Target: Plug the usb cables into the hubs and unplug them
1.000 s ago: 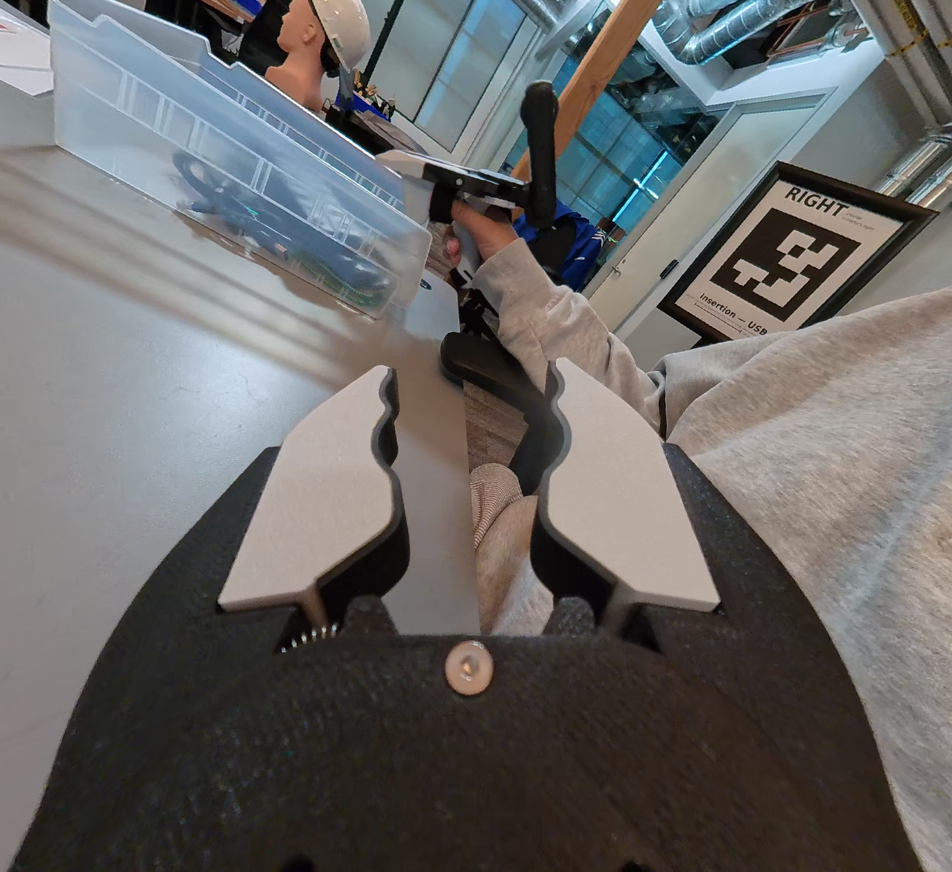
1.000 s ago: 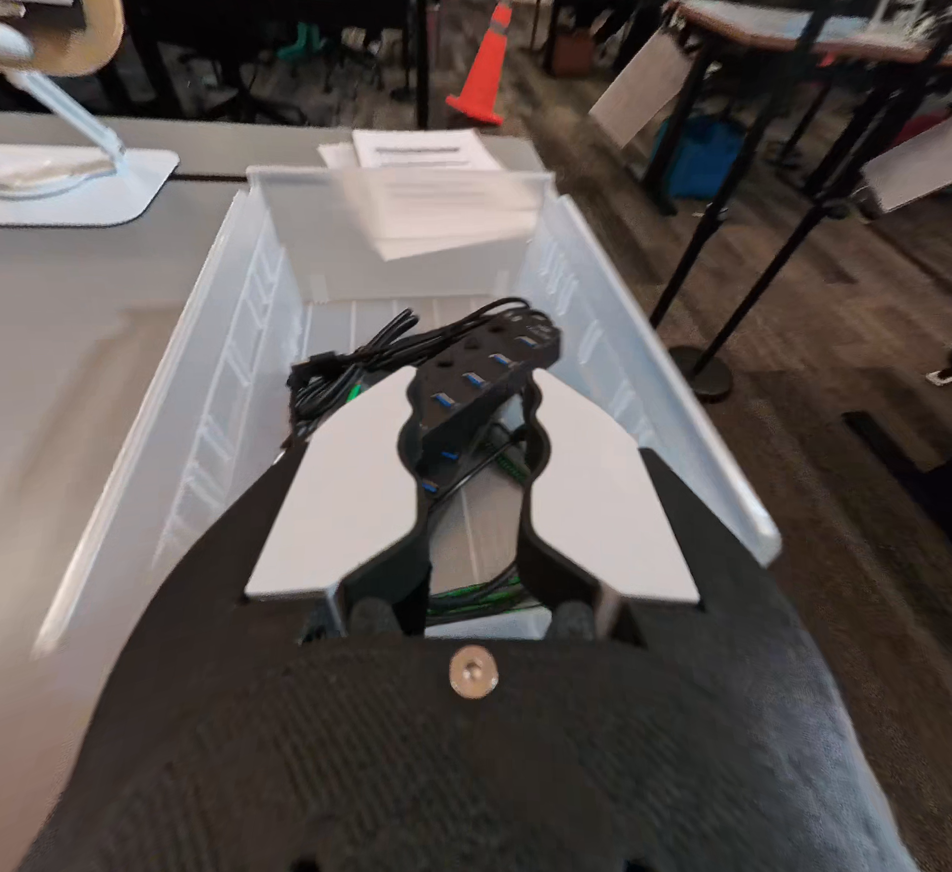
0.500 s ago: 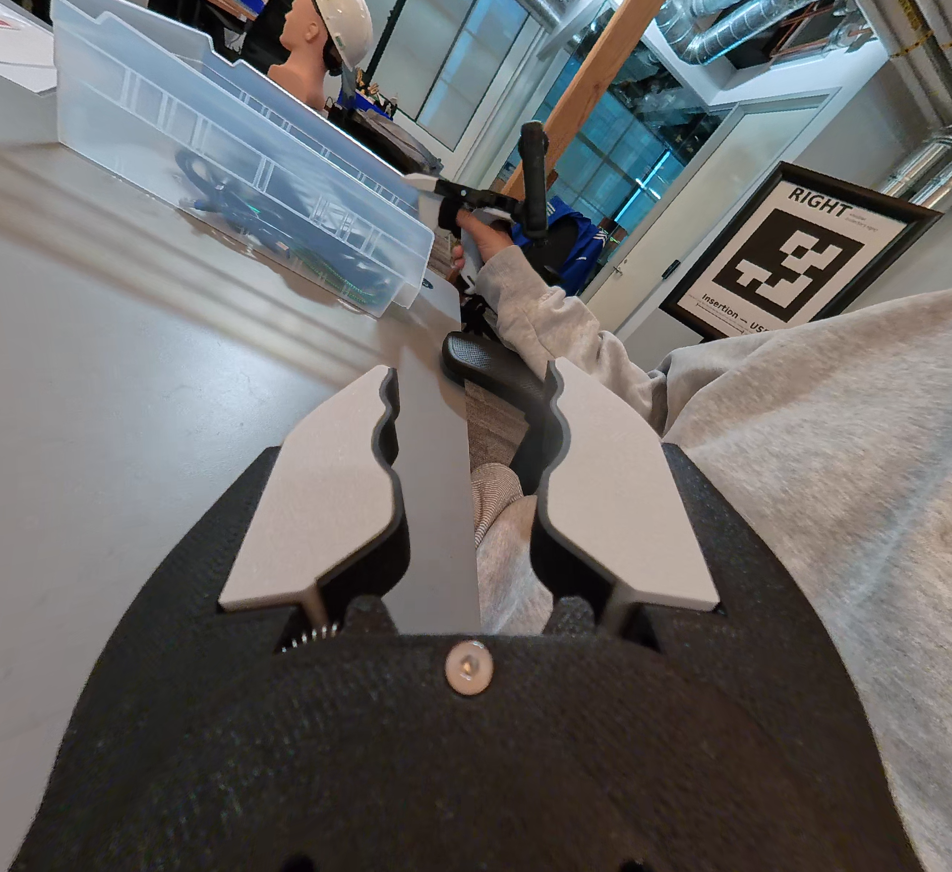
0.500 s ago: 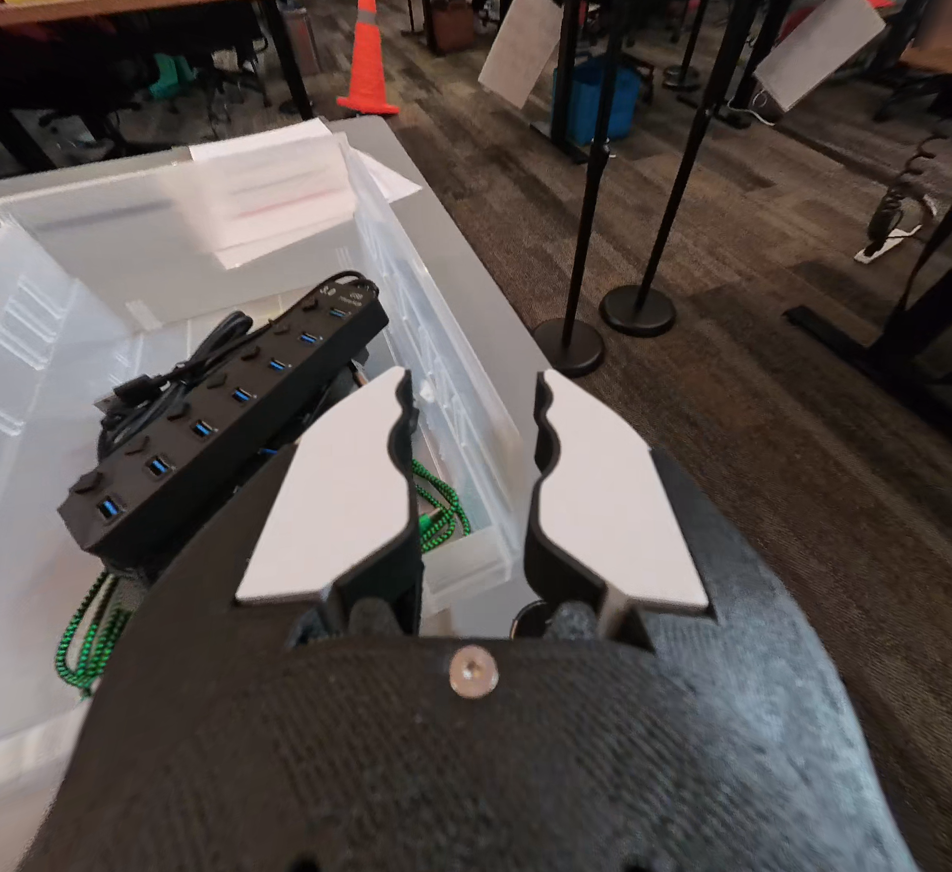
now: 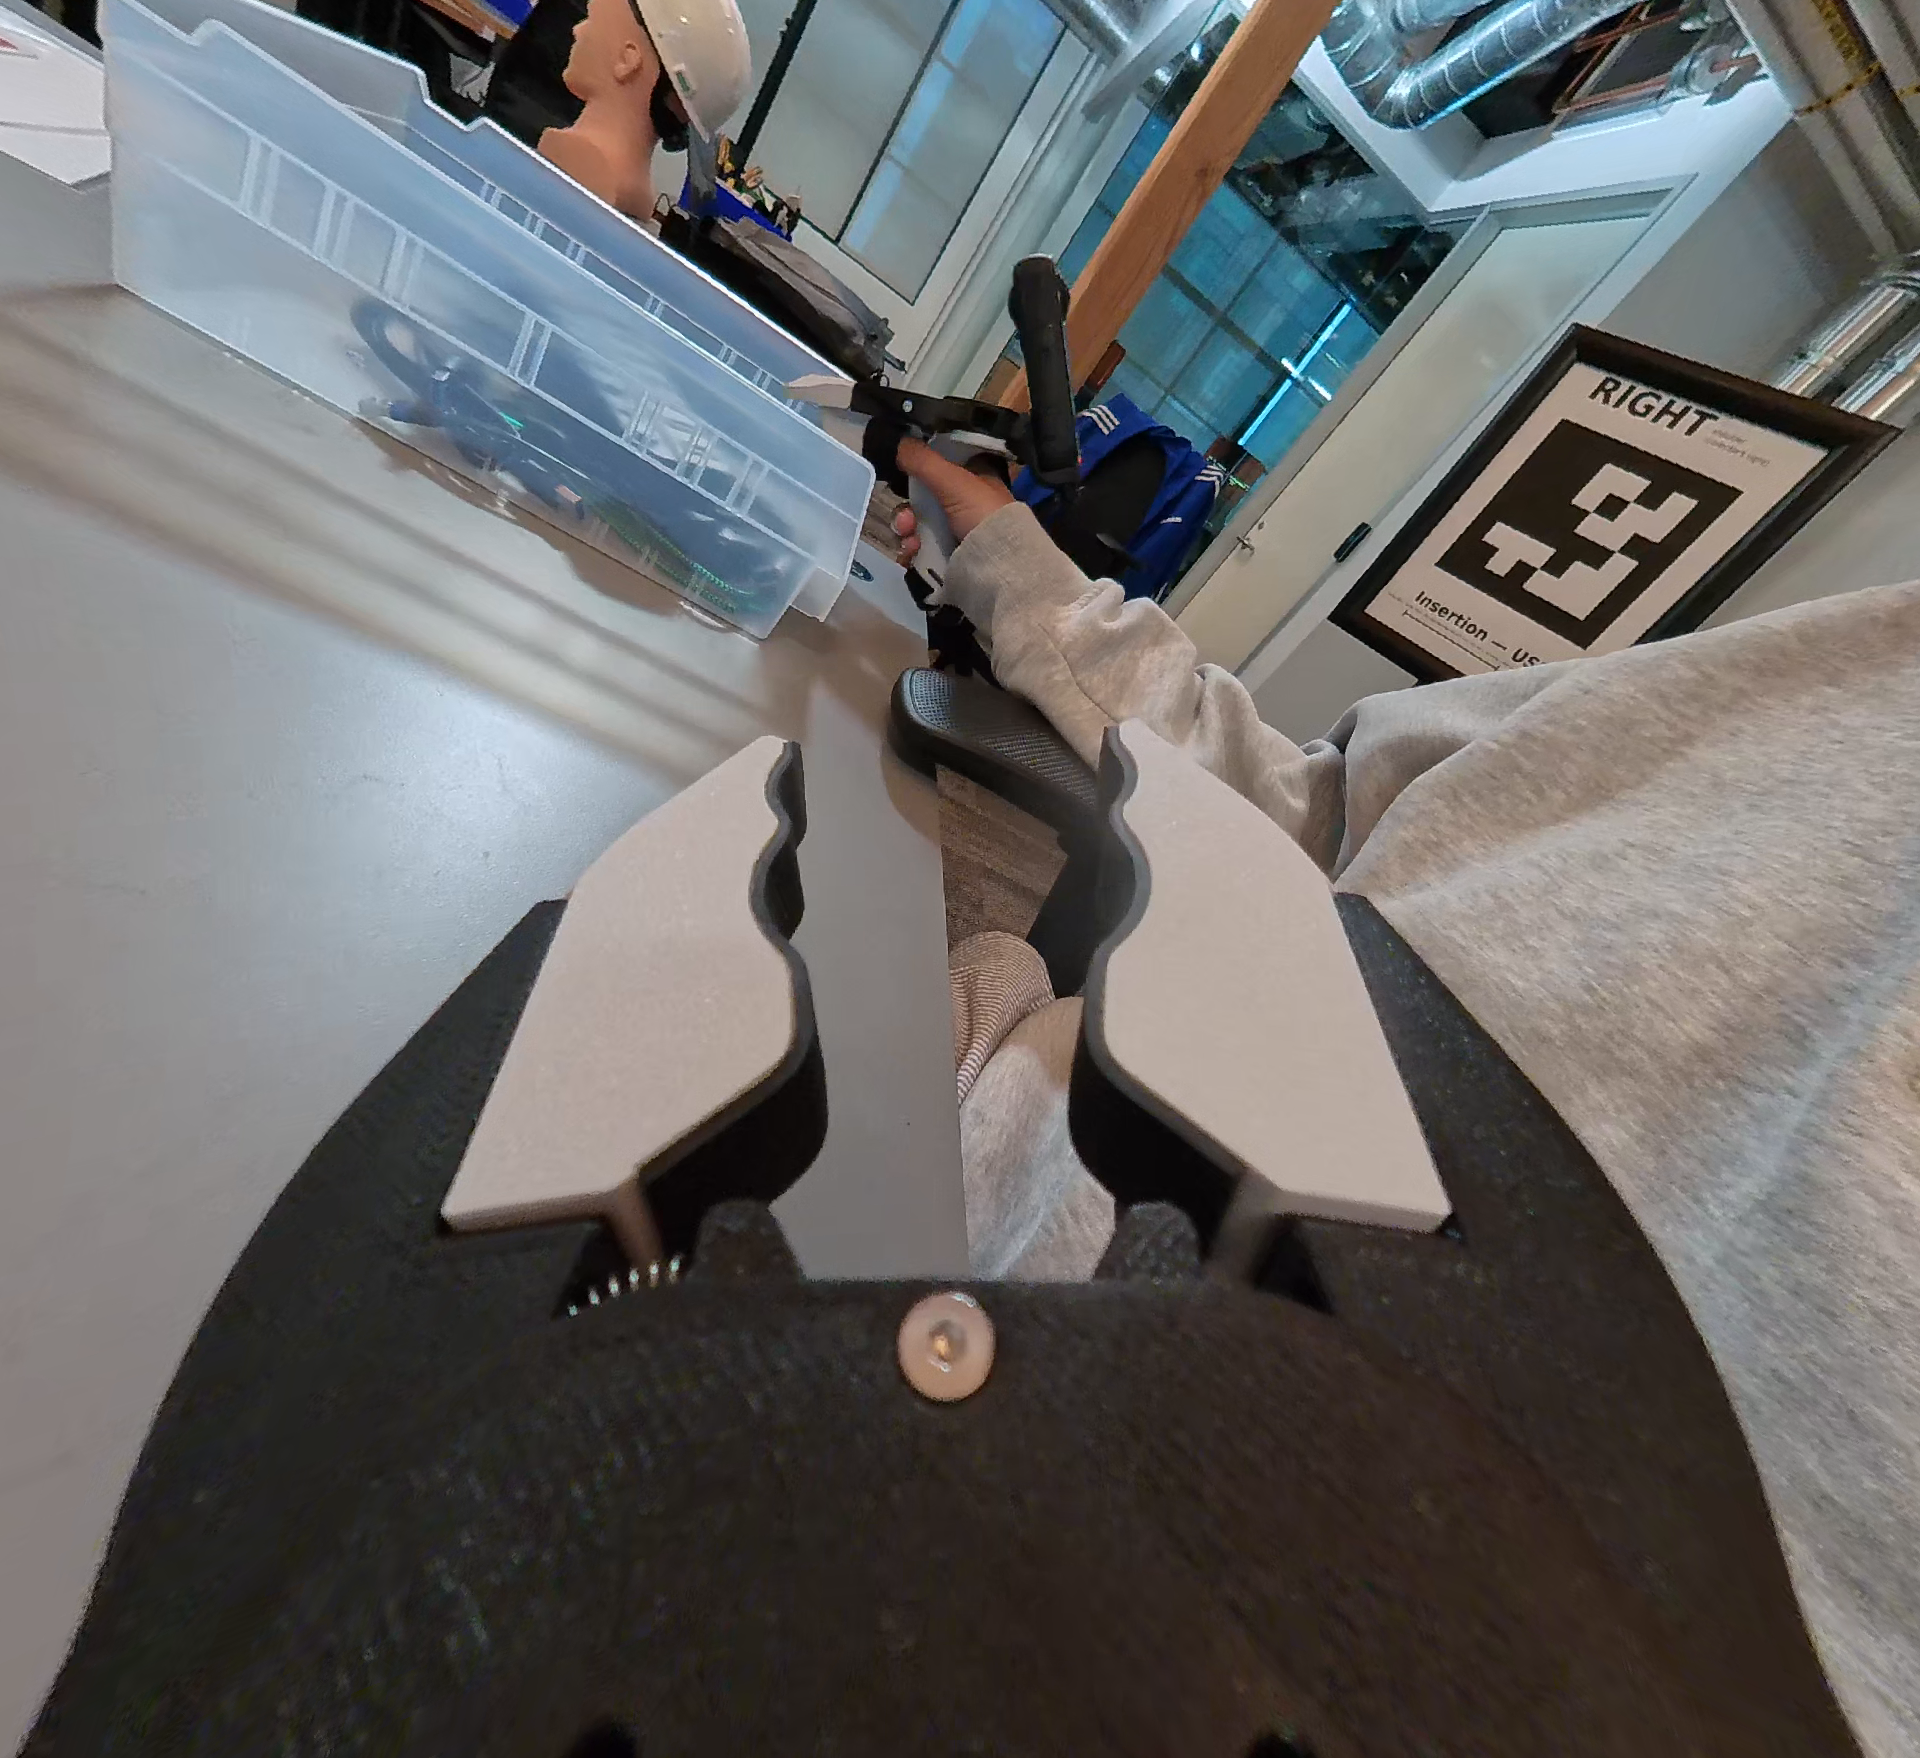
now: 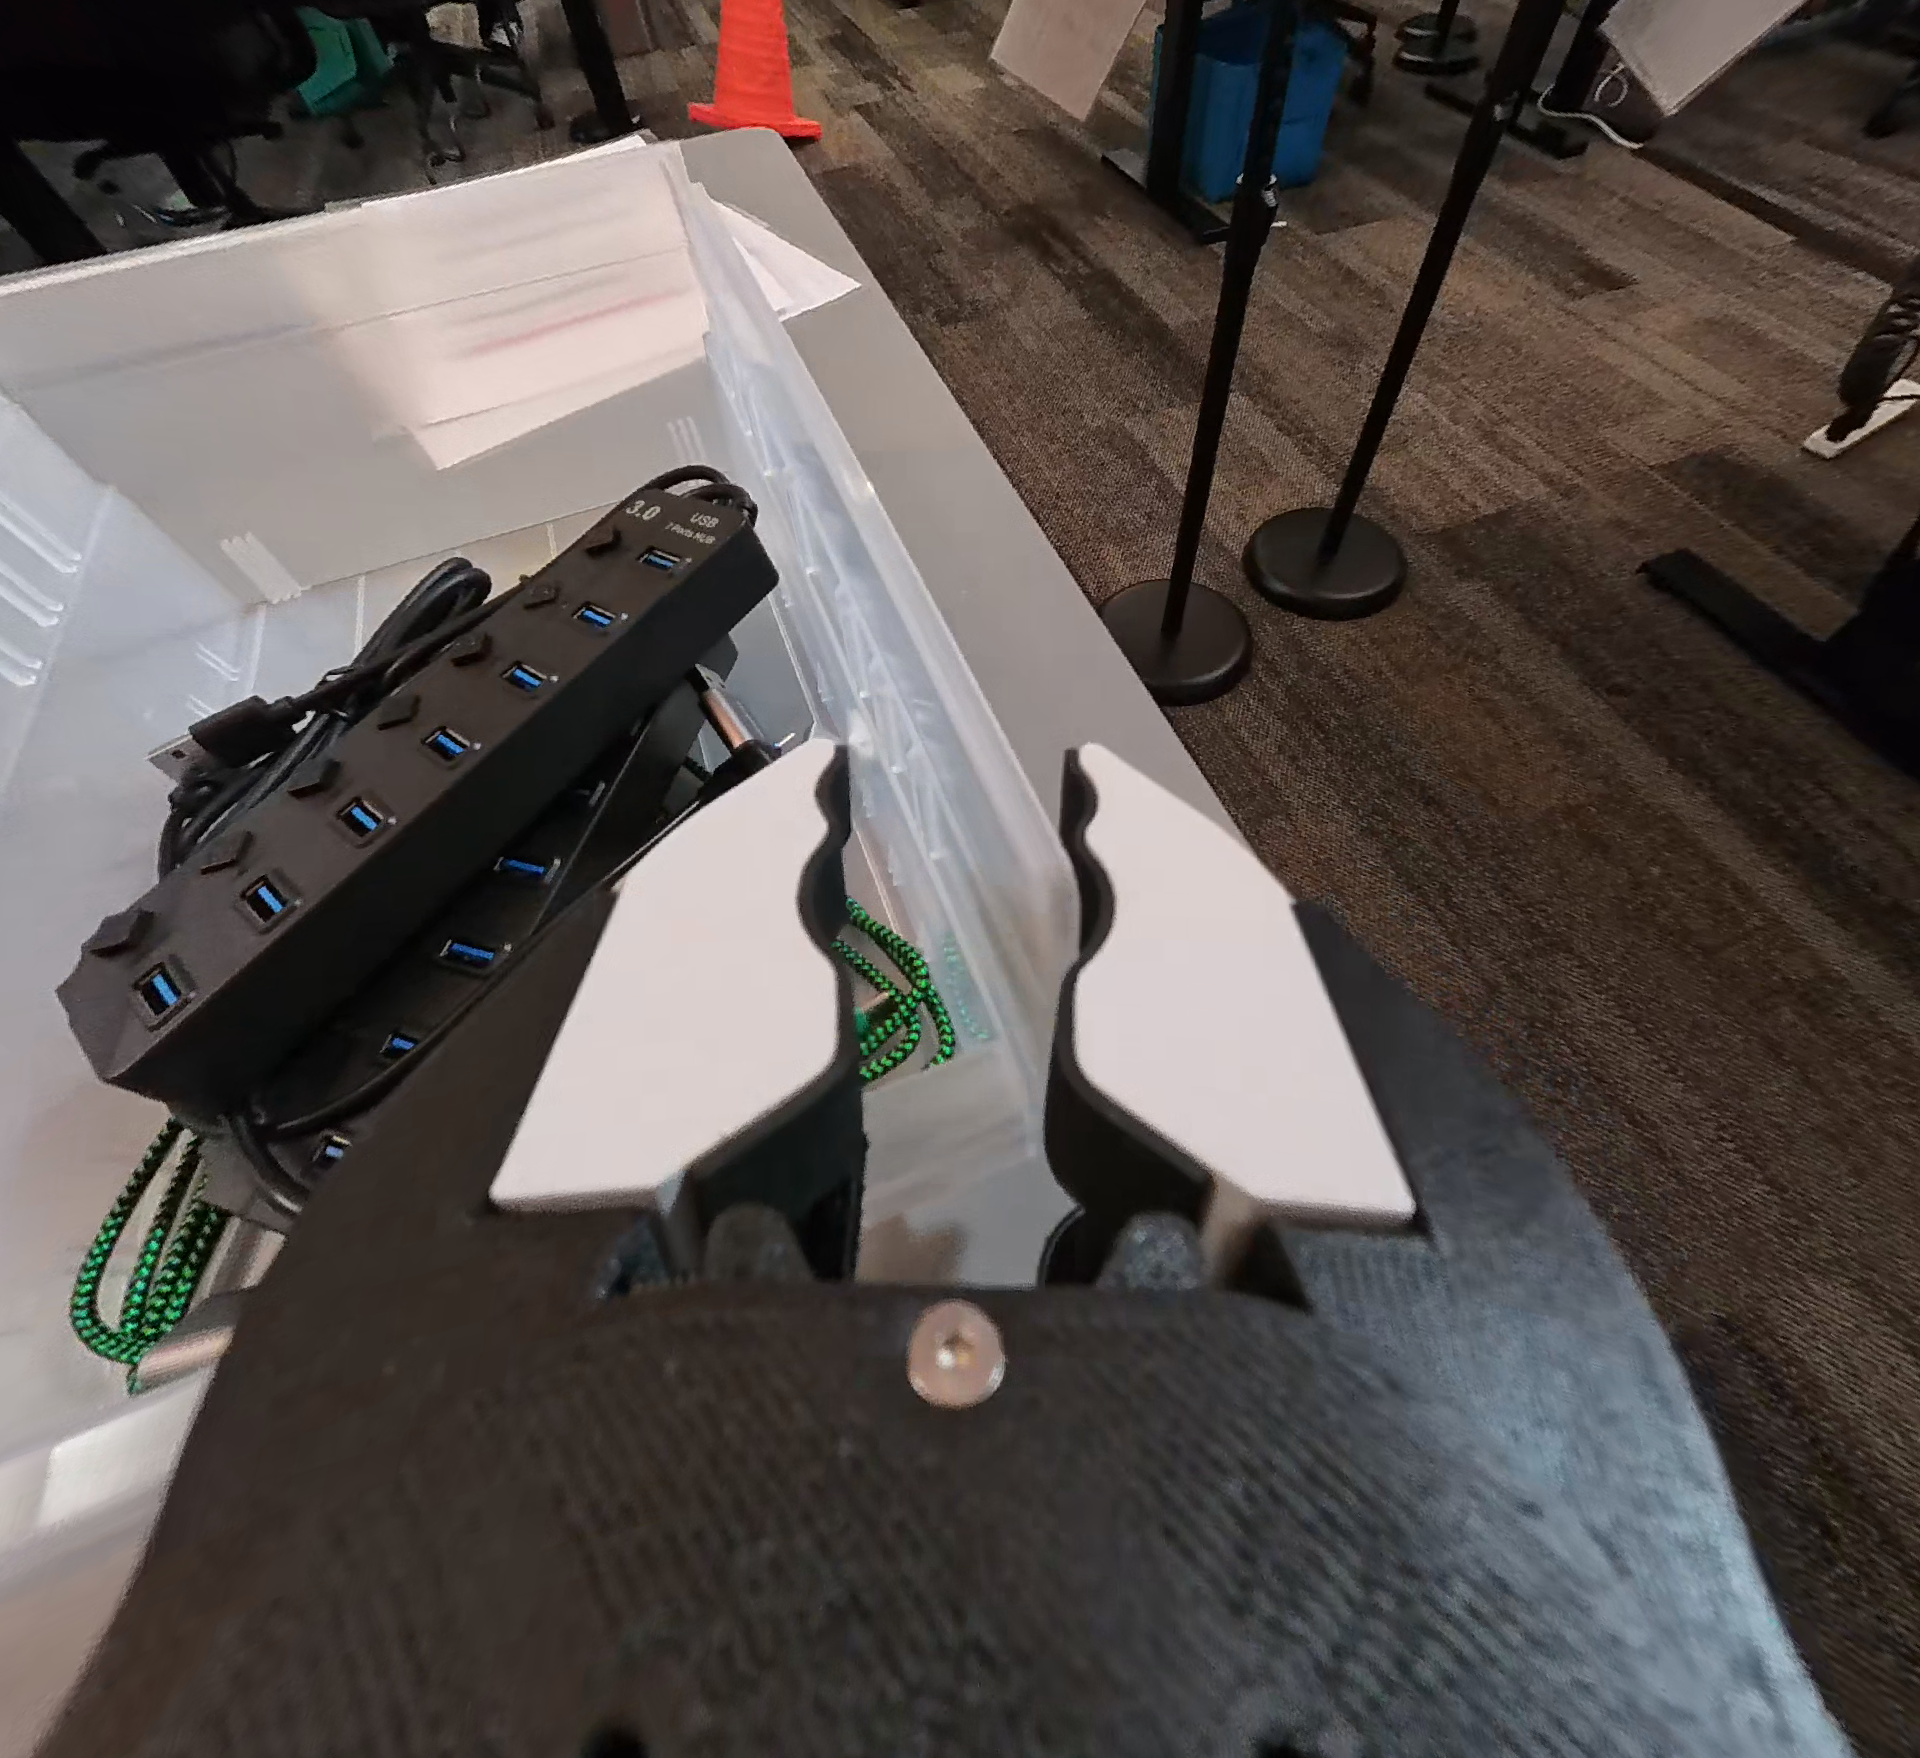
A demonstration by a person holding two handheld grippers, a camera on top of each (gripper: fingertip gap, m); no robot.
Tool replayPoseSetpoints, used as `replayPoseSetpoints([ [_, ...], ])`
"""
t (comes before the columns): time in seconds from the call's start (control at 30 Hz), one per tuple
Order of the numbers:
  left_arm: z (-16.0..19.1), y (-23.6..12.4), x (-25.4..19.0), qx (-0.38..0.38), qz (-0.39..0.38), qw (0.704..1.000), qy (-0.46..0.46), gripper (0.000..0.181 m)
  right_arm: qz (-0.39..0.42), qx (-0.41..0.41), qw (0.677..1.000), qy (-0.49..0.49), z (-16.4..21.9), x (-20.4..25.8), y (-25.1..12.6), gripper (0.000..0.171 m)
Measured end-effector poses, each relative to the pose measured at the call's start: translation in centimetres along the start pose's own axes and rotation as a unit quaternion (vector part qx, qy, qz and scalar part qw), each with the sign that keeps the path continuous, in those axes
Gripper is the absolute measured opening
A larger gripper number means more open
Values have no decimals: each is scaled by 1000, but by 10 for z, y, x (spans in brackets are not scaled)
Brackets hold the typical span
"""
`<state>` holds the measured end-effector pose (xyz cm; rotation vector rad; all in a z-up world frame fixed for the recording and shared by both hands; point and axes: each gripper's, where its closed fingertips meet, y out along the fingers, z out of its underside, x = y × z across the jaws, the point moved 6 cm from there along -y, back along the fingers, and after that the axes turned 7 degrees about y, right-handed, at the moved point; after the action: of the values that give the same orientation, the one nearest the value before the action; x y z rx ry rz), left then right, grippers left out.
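Right wrist view looks down on the right gripper (image 6: 956, 773), whose jaws are spread apart and grasp nothing; they straddle the right-hand wall of a clear plastic bin (image 6: 914, 669) that stands along the right edge of the grey tabletop (image 6: 935, 420). Inside the bin a black hub (image 6: 416, 794) with a row of blue ports lies tilted on top of a second black hub (image 6: 488, 919), of which only part shows. A bundle of black cable (image 6: 343, 680) sits against the far side of the upper hub, and a green-and-black braided cable (image 6: 894, 991) curls on the bin floor just beside the left finger. Sheets of white paper (image 6: 790, 264) lie on the tabletop behind the bin, near the far right corner.

Left wrist view shows the left gripper (image 5: 945, 763) low over the bare tabletop (image 5: 260, 825) by its near edge, well apart from the bin (image 5: 436, 274); its jaws are likewise released and empty. Farther off, a hand (image 5: 951, 493) in a grey sleeve holds the right gripper (image 5: 831, 389) at the near end of the bin.
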<state>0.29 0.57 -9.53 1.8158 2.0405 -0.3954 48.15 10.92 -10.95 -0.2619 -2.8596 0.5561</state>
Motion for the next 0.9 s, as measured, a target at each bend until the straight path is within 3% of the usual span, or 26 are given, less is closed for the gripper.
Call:
replayPoseSetpoints([
  [0.4,1,1,0,4,0,1000,0,56,1,1,1000,9,0,0,1,36],
  [0.53,2,2,0,8,0,1000,0,56,-5,6,1000,17,0,0,0,27],
  [0.9,4,2,1,12,-3,1000,-2,56,-100,35,994,31,5,21,-4,7],
])
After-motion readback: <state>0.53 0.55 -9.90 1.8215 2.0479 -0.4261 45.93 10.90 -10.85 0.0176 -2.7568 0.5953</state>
